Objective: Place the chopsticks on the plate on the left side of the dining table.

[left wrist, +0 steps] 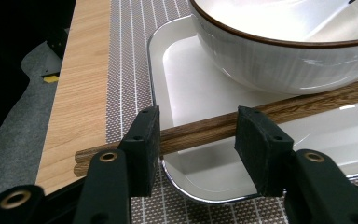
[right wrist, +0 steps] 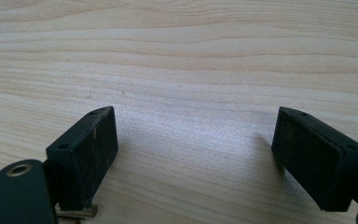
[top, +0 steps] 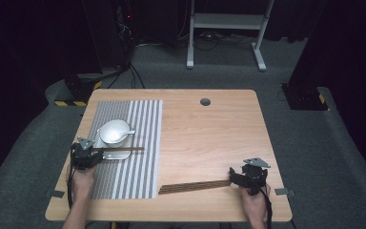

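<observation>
A white bowl (top: 112, 130) with a brown rim holds a white spoon (top: 125, 134) and stands on a white rectangular tray (top: 118, 156) on a grey striped placemat (top: 140, 167). A pair of brown wooden chopsticks (top: 121, 149) lies across the tray's near side. My left gripper (top: 96, 153) is at their left end. In the left gripper view its jaws stand apart in front of the chopsticks (left wrist: 307, 100), which run crosswise behind both pads (left wrist: 144, 140), below the bowl (left wrist: 284, 60) and over the tray (left wrist: 182, 74). My right gripper (top: 231, 178) is open over bare wood (right wrist: 196, 154), at the right end of a dark brown slatted strip (top: 193, 186).
The wooden table (top: 209, 138) has a round cable hole (top: 205, 101) near its far edge. Both hands come in over the near edge. The slatted strip lies along the front between placemat and right gripper. A white stand (top: 224, 21) is on the floor beyond the table.
</observation>
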Action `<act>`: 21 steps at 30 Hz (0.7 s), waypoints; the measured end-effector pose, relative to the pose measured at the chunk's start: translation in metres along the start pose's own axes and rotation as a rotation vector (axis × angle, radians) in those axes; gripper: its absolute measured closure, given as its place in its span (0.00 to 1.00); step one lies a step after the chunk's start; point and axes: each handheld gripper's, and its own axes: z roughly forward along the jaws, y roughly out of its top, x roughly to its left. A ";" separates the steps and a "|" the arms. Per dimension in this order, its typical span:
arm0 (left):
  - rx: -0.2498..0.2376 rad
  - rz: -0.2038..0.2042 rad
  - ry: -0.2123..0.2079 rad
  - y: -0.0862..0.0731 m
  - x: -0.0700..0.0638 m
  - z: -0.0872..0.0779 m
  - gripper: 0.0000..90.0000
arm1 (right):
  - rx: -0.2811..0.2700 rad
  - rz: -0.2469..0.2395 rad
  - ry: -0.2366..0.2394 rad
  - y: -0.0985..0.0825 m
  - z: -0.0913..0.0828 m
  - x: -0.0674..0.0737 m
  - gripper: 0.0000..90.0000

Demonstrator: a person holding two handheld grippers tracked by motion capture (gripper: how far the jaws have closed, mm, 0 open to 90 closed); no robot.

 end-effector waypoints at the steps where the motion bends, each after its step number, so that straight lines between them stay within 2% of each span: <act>1: 0.000 0.000 0.000 0.000 0.000 0.000 0.56 | 0.000 0.000 0.000 0.000 0.000 0.000 0.15; 4: 0.001 -0.015 -0.011 0.001 0.001 0.000 0.55 | 0.000 0.000 0.000 0.000 0.000 0.000 0.15; 7: 0.007 0.004 -0.011 0.001 -0.002 0.000 0.55 | 0.000 -0.001 0.000 0.000 0.000 0.000 0.15; 10: 0.006 -0.004 -0.015 0.001 -0.002 -0.001 0.55 | 0.000 -0.001 0.000 0.000 0.000 0.000 0.15; 18: -0.014 -0.015 -0.020 0.000 0.000 -0.005 0.54 | 0.000 0.000 0.000 0.000 0.000 0.000 0.15; 21: -0.036 -0.024 -0.037 -0.002 -0.001 -0.011 0.54 | 0.000 0.000 0.000 0.000 0.000 0.000 0.15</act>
